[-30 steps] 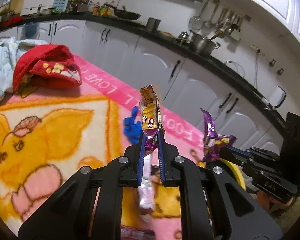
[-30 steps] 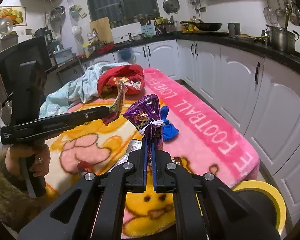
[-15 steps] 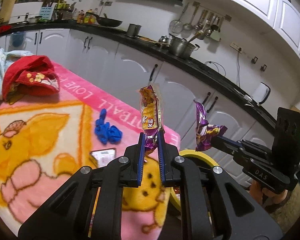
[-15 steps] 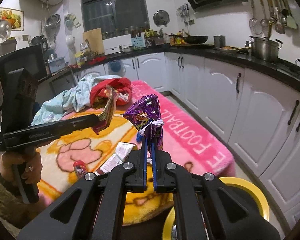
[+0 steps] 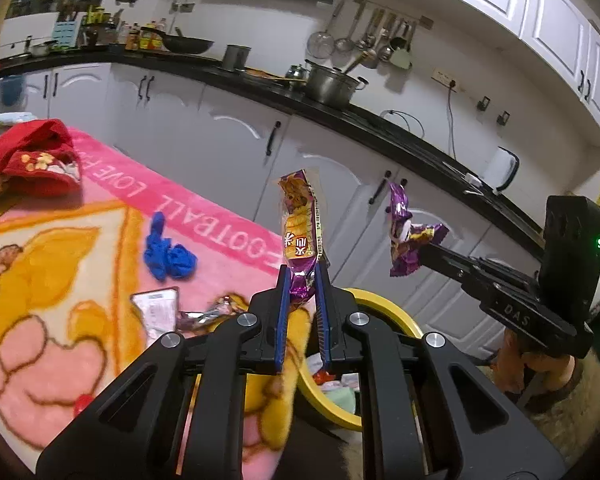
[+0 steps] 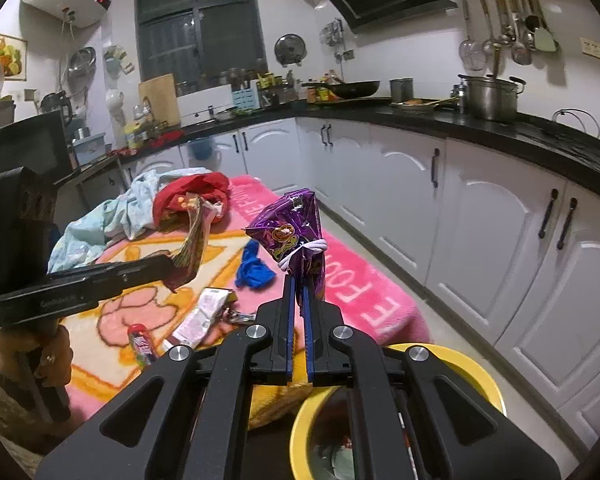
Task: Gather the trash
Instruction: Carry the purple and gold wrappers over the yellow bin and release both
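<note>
Kitchen scene seen from two handheld grippers, with white cabinets and a black countertop curving around the room. The left gripper (image 5: pixel 302 276) is clamped on an orange and purple snack wrapper (image 5: pixel 300 220), which stands upright between its blue pads. The right gripper (image 6: pixel 299 280) is pressed tight on a crumpled purple wrapper (image 6: pixel 290 232) with a white band around its neck; that wrapper also points upward. Both wrappers are held in the air near the end of a pink and yellow blanket (image 5: pixel 60 264) printed with a cartoon animal and white lettering. Just below and in front of the grippers, beside the blanket's end, sits a yellow-rimmed bin (image 6: pixel 460 364) with some scraps visible inside. Still lying on the blanket are a crumpled blue glove (image 5: pixel 168 256), a flat white packet (image 5: pixel 156 308), a shiny crinkled wrapper (image 5: pixel 208 314) touching it, and, in the right view, a small red-topped tube (image 6: pixel 140 340) close to the packet. Farther back on the blanket rest a red cloth (image 5: pixel 28 156) and a pale blue cloth (image 6: pixel 100 224). In the right view, a person's hand (image 6: pixel 48 356) grips the left tool's handle.
</note>
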### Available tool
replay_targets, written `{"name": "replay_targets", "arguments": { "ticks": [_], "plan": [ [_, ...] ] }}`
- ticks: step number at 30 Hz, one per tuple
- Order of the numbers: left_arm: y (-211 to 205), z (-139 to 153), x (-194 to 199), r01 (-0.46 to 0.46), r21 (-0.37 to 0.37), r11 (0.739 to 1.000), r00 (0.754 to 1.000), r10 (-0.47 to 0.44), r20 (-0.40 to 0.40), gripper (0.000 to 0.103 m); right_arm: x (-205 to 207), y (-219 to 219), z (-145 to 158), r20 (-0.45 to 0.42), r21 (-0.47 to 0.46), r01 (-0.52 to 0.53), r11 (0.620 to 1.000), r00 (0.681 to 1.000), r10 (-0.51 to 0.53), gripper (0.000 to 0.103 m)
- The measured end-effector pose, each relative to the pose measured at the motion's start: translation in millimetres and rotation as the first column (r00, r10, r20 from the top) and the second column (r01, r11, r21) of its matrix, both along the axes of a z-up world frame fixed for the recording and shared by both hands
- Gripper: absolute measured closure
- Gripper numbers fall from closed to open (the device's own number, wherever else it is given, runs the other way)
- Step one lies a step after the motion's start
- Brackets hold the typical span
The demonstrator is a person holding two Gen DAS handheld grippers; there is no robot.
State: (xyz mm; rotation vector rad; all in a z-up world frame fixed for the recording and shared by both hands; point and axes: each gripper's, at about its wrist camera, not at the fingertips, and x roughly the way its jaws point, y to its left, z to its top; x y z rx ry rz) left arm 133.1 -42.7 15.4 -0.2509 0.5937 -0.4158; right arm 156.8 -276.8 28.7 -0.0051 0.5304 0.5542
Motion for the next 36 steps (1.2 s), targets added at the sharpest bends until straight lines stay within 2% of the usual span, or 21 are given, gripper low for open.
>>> {"name": "replay_targets", "arguments": {
  "ticks": [20, 36],
  "plan": [
    [-65, -21, -3, 0.117, 0.039, 0.992, 0.993, -0.116, -0.035, 0.096, -9, -60, -19, -0.022, -0.016, 0.122, 0.992, 0.992, -0.123, 0.099],
    [-103, -50, 4, 0.192, 0.060, 0.980, 0.978, -0.186, -0.097, 0.096, -7, -97, -58, -0.097, -0.062, 0.195, 0.979, 0.975, -0.201, 0.099]
  ]
}}
